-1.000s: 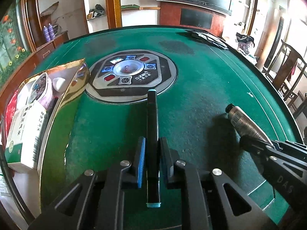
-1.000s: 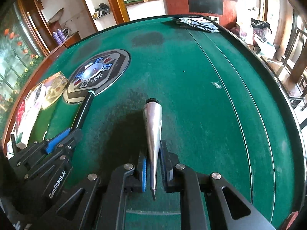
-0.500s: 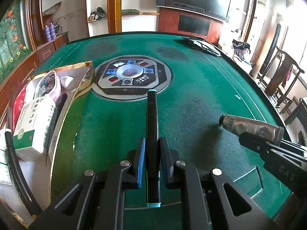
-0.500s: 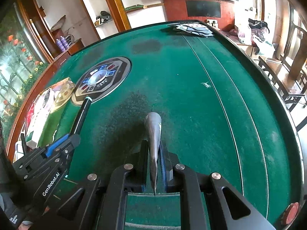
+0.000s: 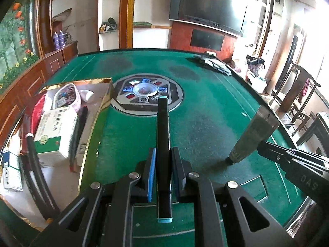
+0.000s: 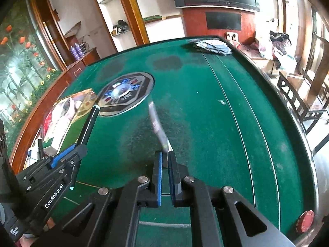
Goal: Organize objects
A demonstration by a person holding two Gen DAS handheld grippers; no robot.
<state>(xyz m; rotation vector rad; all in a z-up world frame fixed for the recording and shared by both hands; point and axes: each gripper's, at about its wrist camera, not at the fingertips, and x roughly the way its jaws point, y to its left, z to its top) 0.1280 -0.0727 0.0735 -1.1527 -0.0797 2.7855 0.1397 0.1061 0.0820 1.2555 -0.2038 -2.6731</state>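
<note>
My left gripper (image 5: 162,156) is shut on a black marker (image 5: 163,131) with teal ends, held above the green felt table (image 5: 205,107). The marker also shows in the right wrist view (image 6: 88,125), beside the left gripper (image 6: 67,154). My right gripper (image 6: 164,156) is shut on a silver tube (image 6: 158,127), which swings blurred between the pads. In the left wrist view the tube (image 5: 250,138) hangs cap down, crimped end up, its cap at the felt. A gold-edged box (image 5: 90,127) with a white carton (image 5: 55,135) and a pink pouch (image 5: 67,96) lies at the left.
A round control panel (image 5: 146,94) sits in the table's middle. Playing cards (image 6: 211,46) lie at the far right corner. A red chip (image 6: 306,221) sits on the near right rim. Wooden chairs (image 5: 296,94) stand to the right of the table.
The tube has turned in my right gripper from lying forward to hanging cap down with the crimped end up. Both grippers have risen. The marker stays held.
</note>
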